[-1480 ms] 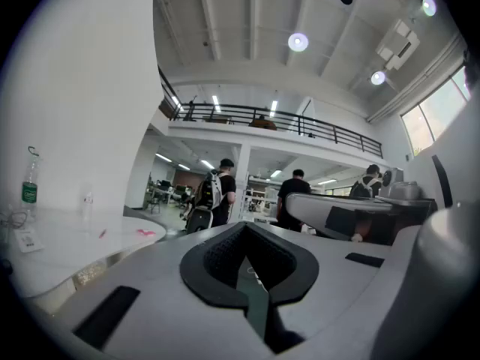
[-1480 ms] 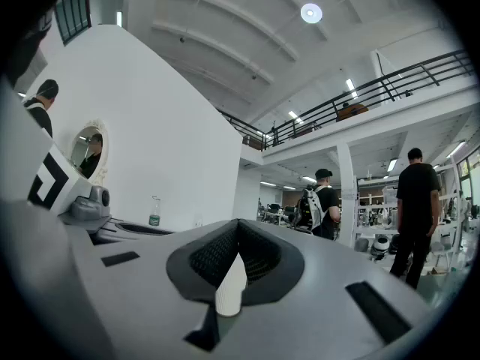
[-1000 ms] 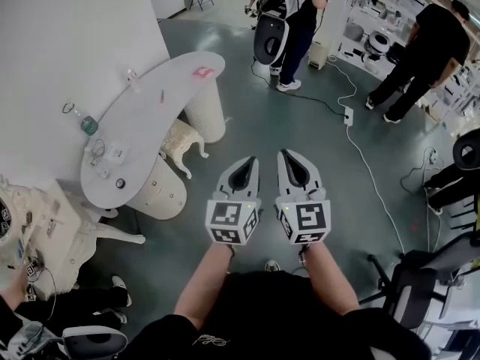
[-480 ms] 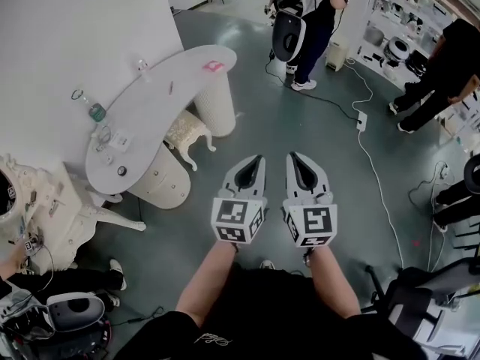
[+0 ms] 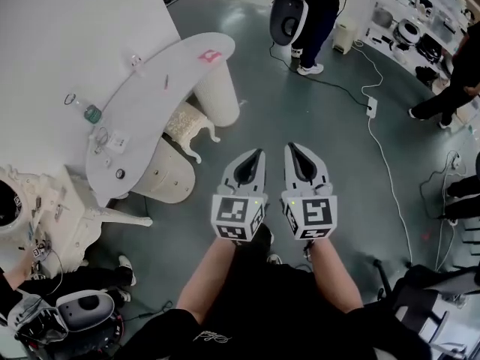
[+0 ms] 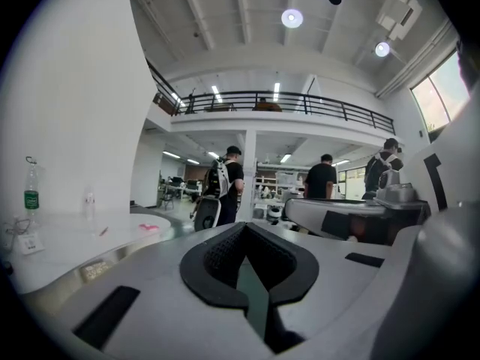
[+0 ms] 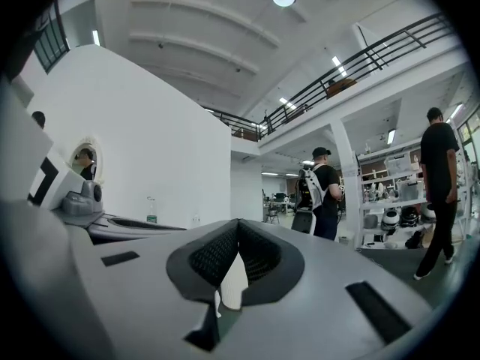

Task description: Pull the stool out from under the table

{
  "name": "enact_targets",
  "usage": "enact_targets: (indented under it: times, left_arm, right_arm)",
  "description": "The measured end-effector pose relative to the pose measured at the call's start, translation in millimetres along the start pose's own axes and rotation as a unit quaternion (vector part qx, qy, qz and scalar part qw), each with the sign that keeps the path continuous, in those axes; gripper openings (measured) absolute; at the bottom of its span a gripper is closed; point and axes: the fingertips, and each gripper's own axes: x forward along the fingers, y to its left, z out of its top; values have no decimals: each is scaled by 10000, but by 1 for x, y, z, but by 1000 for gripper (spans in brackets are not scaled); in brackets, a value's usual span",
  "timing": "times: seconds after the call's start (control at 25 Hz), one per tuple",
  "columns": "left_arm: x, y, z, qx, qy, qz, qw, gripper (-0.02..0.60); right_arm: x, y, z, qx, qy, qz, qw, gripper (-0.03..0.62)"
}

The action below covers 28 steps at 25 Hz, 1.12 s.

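Two hand-held grippers, the left gripper (image 5: 257,154) and the right gripper (image 5: 294,148), are held out side by side over a grey-green polished floor (image 5: 330,141), each carrying a cube with black-and-white square markers. Both are clenched with nothing between the jaws; their own views show the dark ribbed pads meeting at the tip.

To the left stands a white table with a long curved top (image 5: 150,107), set against a white wall (image 5: 67,28) on two ribbed cream cylinder pedestals (image 5: 219,96). The cream stool with carved curved legs (image 5: 186,124) sits tucked partly under the tabletop between the pedestals, its near legs poking out onto the floor. It is well apart from both grippers.

On the tabletop, near the wall, stands a clear plastic bottle with a green label (image 5: 91,114), upright and capped; whether it holds liquid cannot be told. A smaller clear bottle (image 5: 136,60) stands farther along, and a small red item (image 5: 208,56) lies at the far end.

At the upper right, open white shelves (image 5: 409,21) hold white and dark devices too small to identify. A person in dark clothes (image 5: 319,6) stands beyond, beside a white cable and power strip (image 5: 370,108) on the floor.
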Motion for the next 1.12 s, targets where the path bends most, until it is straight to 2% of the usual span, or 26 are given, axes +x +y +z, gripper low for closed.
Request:
enact_targets:
  times: [0.2, 0.44, 0.76, 0.96, 1.12]
  left_arm:
    - [58, 52, -9, -245, 60, 17, 9997, 6]
    - [130, 91, 5, -323, 101, -243, 9991, 6]
    - [202, 154, 15, -561, 75, -239, 9981, 6]
    - [220, 180, 19, -686, 14, 25, 9976, 6]
    - [228, 215, 18, -720, -23, 534, 9960, 6]
  right_arm:
    - [63, -15, -13, -93, 159, -7, 9998, 6]
    - [146, -43, -15, -126, 478, -115, 9987, 6]
    - [239, -52, -19, -277, 662, -5, 9974, 6]
    - [273, -57, -19, -390, 812, 238, 9956, 6]
    - [306, -50, -24, -430, 869, 624, 9933, 6]
